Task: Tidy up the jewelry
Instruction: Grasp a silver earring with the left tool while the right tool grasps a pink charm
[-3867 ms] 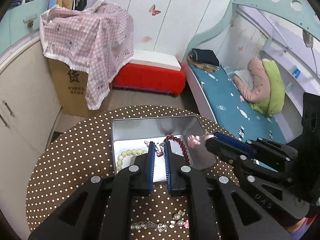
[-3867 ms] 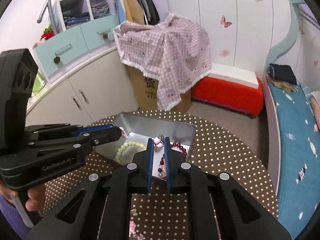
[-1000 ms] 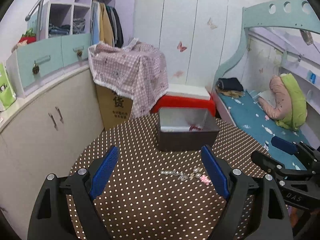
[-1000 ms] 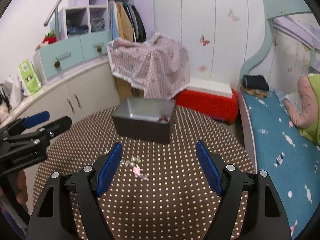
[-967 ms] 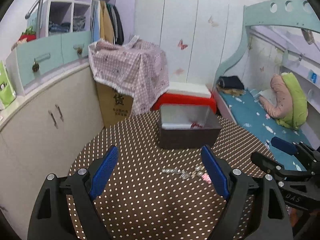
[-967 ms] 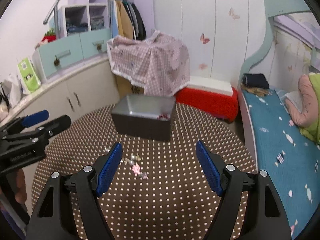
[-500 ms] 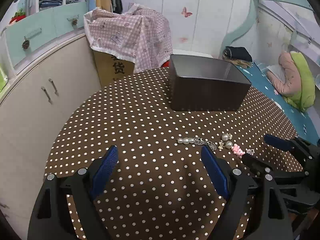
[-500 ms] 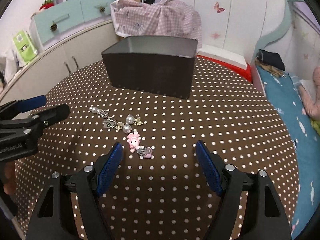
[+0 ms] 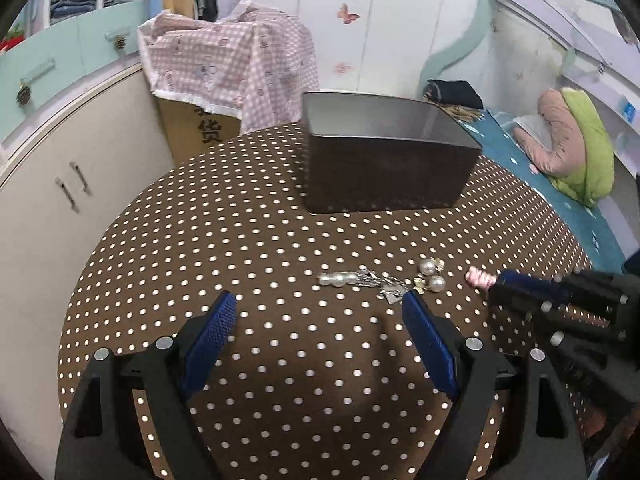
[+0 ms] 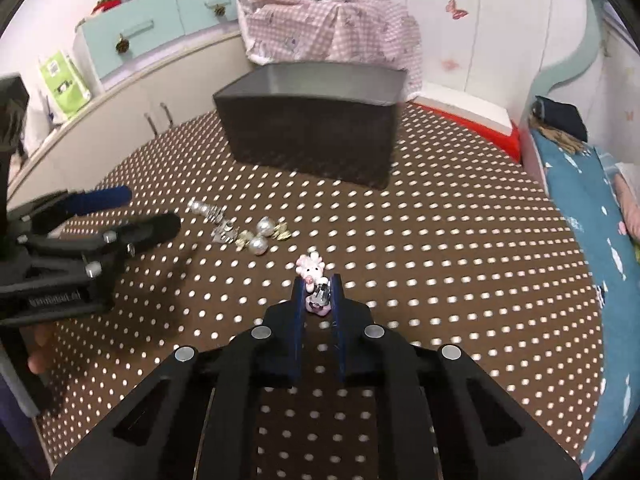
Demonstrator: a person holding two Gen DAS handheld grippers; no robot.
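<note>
On the brown dotted table (image 9: 240,220) a pink charm (image 10: 310,266) lies between the pads of my right gripper (image 10: 316,280), whose jaws are closing tight on it. The left wrist view shows the charm (image 9: 478,278) sticking out of the right gripper (image 9: 500,280). Just left of it lie pearl earrings (image 10: 258,240) (image 9: 430,276) and a pearl-and-silver chain (image 10: 208,212) (image 9: 340,279). My left gripper (image 9: 319,298) (image 10: 148,208) stands open just short of the chain, holding nothing. The dark metal box (image 9: 384,172) (image 10: 312,148) sits at the far side; its inside is hidden.
A cream cabinet (image 9: 60,184) curves along the left of the table. Behind it a cardboard carton under a pink checked cloth (image 9: 228,64) stands. A bed with a teal sheet (image 10: 580,200) runs along the right, and a red box (image 10: 480,120) sits on the floor.
Both grippers have come down toward the table and tilted lower. The right jaws went from wide open to shut around the pink charm. The left jaws stayed wide.
</note>
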